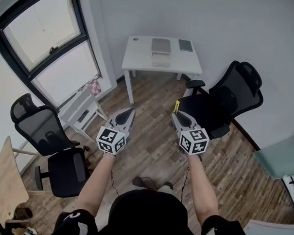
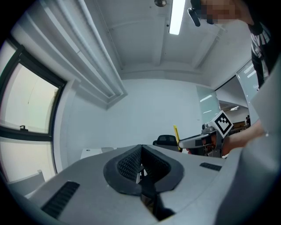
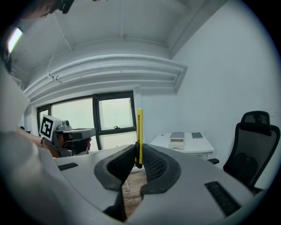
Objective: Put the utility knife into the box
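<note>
**While the box (image 1: 161,46) sits far off on the bench (image 1: 140,56), the utility knife (image 3: 139,132) is carried upright in the right gripper (image 3: 138,160)**

Because the knife has to travel across the room, the right gripper's fingers (image 3: 154,165) are clamped on its lower end. The yellow body stands straight up above them, probably so that it clears everything and can be lowered in from above. The head view shows it as a small yellow tip just past the gripper's nose. The left gripper (image 2: 141,165) is level with the right one and a little apart. Its fingers (image 2: 126,165) are pressed together on nothing, so it looks like a spare hand for now.

Both grippers are in mid-air over the wood floor (image 1: 156,139), well apart from the white bench at the far wall. The grey-lidded box rests on it, with a flat dark item (image 1: 185,45) beside it.

A black office chair (image 1: 230,101) stands near the bench's right front corner, close to the straight path, and may need skirting. A second chair (image 1: 49,134) sits to the left by the window (image 1: 48,42), out of the way.
</note>
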